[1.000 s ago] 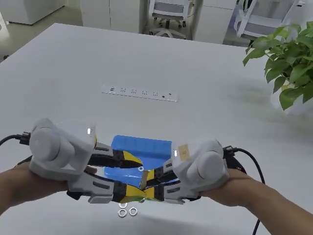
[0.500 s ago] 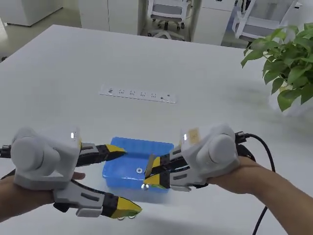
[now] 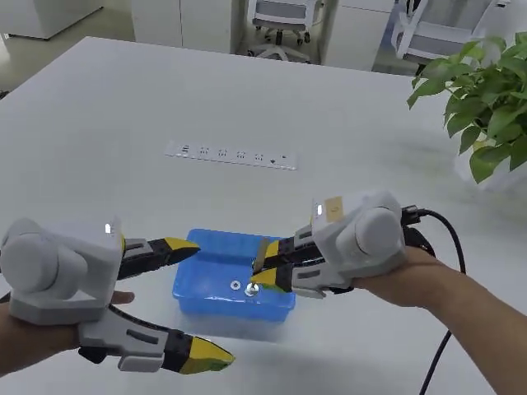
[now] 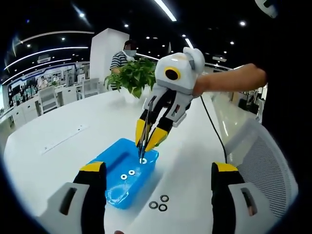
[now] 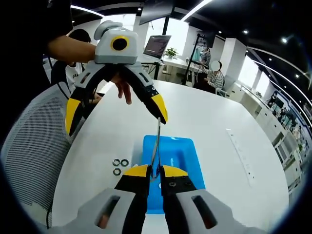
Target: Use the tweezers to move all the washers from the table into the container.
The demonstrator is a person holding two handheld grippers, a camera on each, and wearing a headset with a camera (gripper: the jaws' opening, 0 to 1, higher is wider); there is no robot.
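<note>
A blue container (image 3: 214,284) sits on the white table, with a washer (image 3: 236,285) lying in it. My right gripper (image 3: 265,267) is shut on the tweezers (image 3: 252,282), whose tips hang over the container's inside and pinch what looks like a washer (image 4: 142,160). Two washers (image 4: 127,174) rest on the container floor (image 4: 117,187). Three washers (image 4: 159,203) lie on the table beside the container, also seen as washers (image 5: 119,165) left of the container (image 5: 178,156). My left gripper (image 3: 193,300) stands open, left of the container, with nothing between its fingers.
A white power strip (image 3: 230,155) lies farther back on the table. A leafy potted plant (image 3: 486,90) stands at the right edge. Office chairs stand beyond the far table edge. A black cable (image 3: 440,239) trails from the right gripper.
The two grippers have come apart. The right one has lifted the tweezers from the table in front of the container to over its inside. The left one has drawn back to the left.
</note>
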